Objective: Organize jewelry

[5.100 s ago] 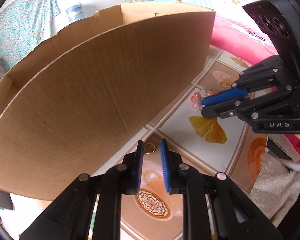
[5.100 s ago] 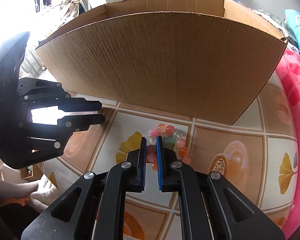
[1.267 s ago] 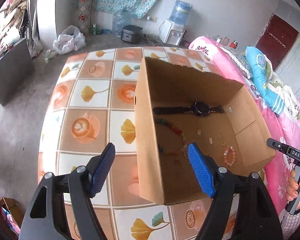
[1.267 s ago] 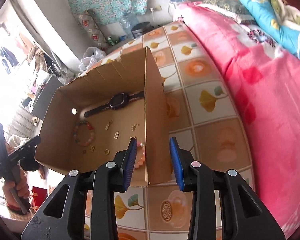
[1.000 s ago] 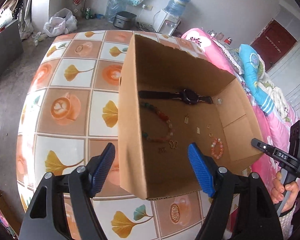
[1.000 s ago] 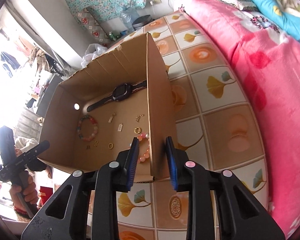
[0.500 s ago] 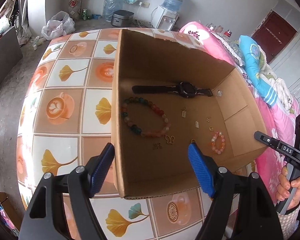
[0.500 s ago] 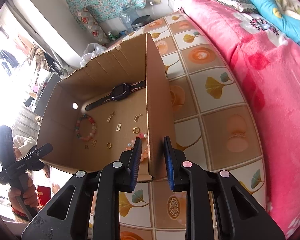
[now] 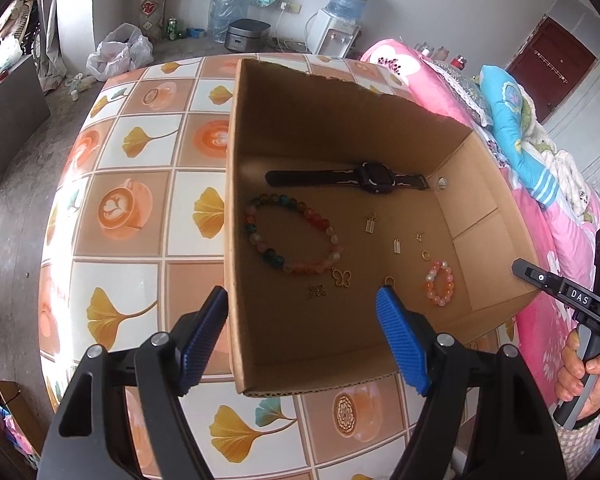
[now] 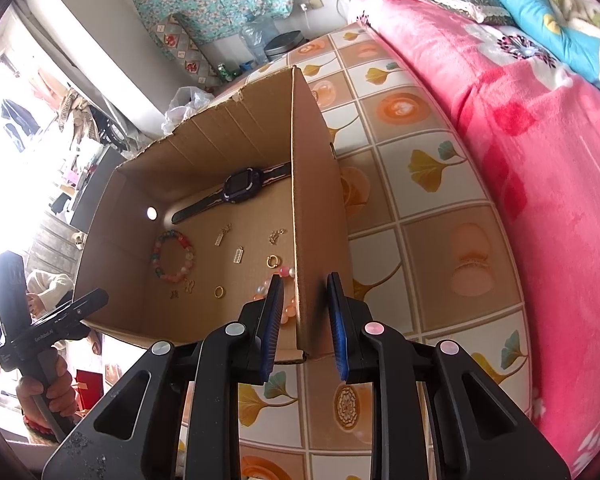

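An open cardboard box (image 9: 380,128) (image 10: 236,136) stands on the tiled tabletop. On its floor lie a black watch (image 9: 374,178) (image 10: 242,188), a multicoloured bead bracelet (image 9: 318,220) (image 10: 172,278), a small pink bead bracelet (image 9: 436,300) (image 10: 286,270), gold rings (image 9: 425,255) (image 10: 219,292) and small charms (image 9: 342,278). My left gripper (image 9: 302,296) hangs open above the box's near left corner, holding nothing. My right gripper (image 10: 305,280) straddles the box's right wall with narrow jaws; a gap shows beside the left pad.
A pink blanket (image 10: 540,160) and a blue pillow (image 9: 512,120) lie right of the table (image 9: 140,152). A hand (image 9: 580,360) holds the right gripper's handle at the box's near right corner. Floor clutter and a water dispenser (image 9: 340,28) stand beyond the table.
Five seconds ago both grippers were low by the box, at a ring and a bracelet on the table. Now both hang above the box. The right jaws narrowed around the wall.
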Demonstrator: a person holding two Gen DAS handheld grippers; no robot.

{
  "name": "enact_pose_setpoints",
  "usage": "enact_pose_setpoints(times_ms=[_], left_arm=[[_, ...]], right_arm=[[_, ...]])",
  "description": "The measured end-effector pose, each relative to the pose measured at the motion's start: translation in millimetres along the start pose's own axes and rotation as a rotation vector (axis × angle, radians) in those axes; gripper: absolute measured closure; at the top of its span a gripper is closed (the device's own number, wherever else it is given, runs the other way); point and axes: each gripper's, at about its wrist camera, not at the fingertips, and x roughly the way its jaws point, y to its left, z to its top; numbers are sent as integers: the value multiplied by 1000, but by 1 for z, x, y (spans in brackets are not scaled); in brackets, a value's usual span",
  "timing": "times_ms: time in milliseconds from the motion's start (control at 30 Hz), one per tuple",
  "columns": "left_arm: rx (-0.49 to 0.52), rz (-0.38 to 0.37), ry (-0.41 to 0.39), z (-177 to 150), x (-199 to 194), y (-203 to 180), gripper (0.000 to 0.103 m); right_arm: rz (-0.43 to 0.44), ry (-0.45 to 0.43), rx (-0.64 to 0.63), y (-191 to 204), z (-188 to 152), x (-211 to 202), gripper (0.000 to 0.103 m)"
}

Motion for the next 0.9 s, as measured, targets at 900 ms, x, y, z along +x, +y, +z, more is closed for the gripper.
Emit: enact_pose_setpoints(times_ms=[900], left_arm=[[1, -1, 4, -1, -1, 1, 28]], right_arm=[[2, 0, 7, -2, -2, 0, 80]])
